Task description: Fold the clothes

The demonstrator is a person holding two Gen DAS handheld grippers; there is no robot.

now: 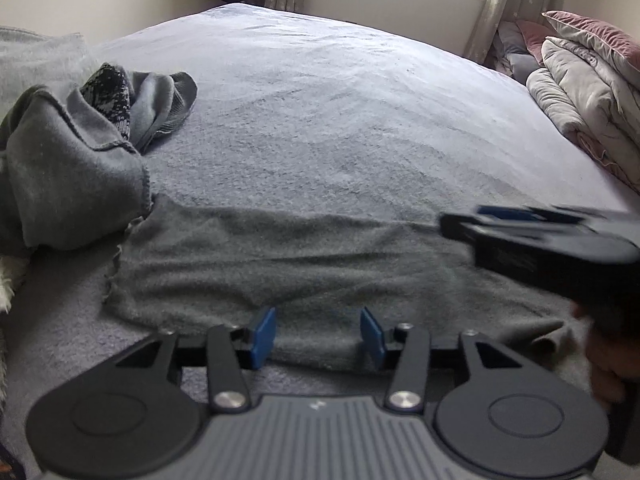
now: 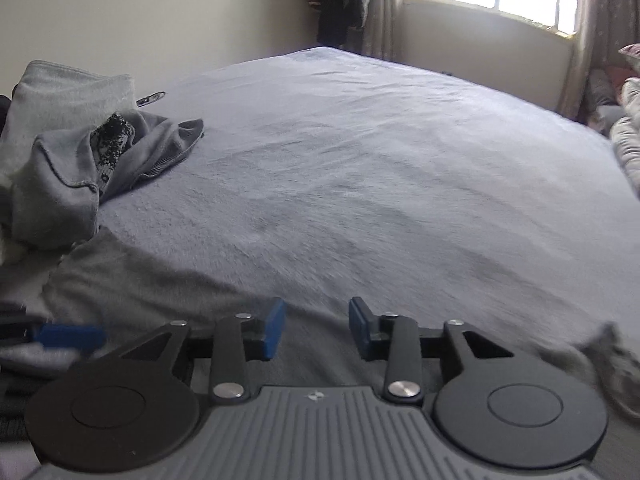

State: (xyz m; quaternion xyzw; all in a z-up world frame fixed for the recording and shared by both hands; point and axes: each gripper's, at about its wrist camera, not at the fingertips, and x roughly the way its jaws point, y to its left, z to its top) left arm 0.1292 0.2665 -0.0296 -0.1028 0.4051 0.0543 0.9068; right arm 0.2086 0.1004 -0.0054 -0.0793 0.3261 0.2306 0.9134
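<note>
cloth (image 1: 304, 264) lies flat along the bed's (image 1: 340, 120) near edge, folded, so both the left gripper (image 1: 318, 336) and right gripper (image 2: 317, 328) hang above it released, gripping nothing, likely free for the pile (image 1: 72, 152) at the left edge.

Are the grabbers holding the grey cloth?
No. Both the left gripper and the right gripper are open above the grey cloth, gripping nothing.
</note>
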